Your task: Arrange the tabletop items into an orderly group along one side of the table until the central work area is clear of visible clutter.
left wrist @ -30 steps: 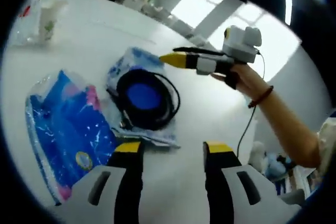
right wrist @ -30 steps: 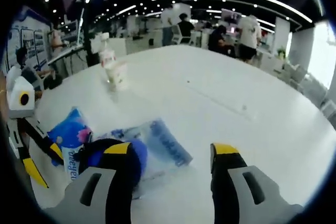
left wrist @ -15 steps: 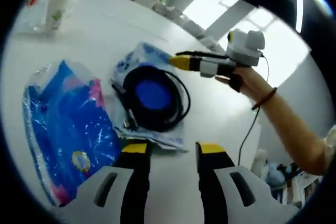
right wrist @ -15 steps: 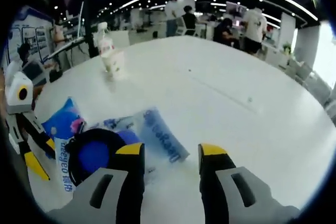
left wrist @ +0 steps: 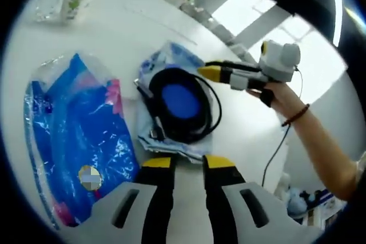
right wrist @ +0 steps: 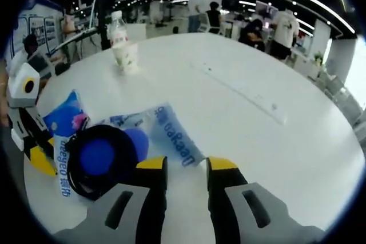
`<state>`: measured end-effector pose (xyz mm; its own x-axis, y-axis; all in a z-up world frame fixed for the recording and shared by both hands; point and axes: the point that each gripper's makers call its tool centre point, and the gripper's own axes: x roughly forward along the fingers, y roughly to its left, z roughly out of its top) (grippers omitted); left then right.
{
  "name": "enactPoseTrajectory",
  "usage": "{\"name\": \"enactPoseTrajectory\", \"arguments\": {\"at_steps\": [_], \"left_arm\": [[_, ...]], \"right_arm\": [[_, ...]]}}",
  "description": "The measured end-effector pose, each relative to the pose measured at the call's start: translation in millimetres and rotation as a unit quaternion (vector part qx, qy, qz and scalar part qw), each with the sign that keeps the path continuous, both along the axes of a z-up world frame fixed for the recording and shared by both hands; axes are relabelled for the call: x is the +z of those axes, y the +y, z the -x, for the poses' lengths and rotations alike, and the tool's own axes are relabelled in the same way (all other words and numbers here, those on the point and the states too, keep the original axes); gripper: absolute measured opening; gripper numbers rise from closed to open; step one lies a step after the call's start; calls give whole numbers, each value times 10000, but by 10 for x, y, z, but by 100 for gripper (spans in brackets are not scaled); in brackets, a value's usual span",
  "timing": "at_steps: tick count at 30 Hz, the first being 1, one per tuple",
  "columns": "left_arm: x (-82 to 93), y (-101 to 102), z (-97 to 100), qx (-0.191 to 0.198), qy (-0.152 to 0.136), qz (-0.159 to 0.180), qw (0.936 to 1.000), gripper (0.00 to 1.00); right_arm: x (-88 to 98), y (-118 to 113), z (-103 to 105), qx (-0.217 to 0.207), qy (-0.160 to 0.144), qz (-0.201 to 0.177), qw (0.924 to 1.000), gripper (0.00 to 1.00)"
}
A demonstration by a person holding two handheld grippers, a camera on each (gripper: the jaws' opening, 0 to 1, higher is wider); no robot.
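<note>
In the left gripper view we see our left gripper [left wrist: 189, 164]: two black jaws capped with yellow tips, rising from pale grey housings with dark oval slots. Our right gripper [left wrist: 214, 72] shows there too, a slim black body with a yellow tip and a white casing, a thin black cable trailing from it. The hand [left wrist: 280, 92] holding it wears a dark beaded bracelet [left wrist: 295, 116] at the wrist. In the right gripper view, the right gripper [right wrist: 186, 167] has the same build.
</note>
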<state>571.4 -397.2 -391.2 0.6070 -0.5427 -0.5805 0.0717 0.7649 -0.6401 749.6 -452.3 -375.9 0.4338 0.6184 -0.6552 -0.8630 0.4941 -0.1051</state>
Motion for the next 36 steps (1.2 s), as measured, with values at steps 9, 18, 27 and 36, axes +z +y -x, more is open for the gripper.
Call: {"name": "enactPoseTrajectory", "arguments": {"at_steps": [9, 18, 27, 36], "left_arm": [[11, -30, 26, -132, 5, 13, 9999, 7], [38, -14, 26, -189, 104, 43, 9998, 3], [51, -9, 18, -238, 79, 11, 9997, 2], [112, 122, -65, -91, -28, -62, 9999, 0]], "right_arm": [[7, 9, -78, 51, -208, 148, 9997, 17], [1, -6, -106, 124, -233, 214, 9994, 16], [-27, -20, -86, 185, -164, 272, 9993, 10], [-7, -103, -43, 58, -152, 279, 9995, 2]]}}
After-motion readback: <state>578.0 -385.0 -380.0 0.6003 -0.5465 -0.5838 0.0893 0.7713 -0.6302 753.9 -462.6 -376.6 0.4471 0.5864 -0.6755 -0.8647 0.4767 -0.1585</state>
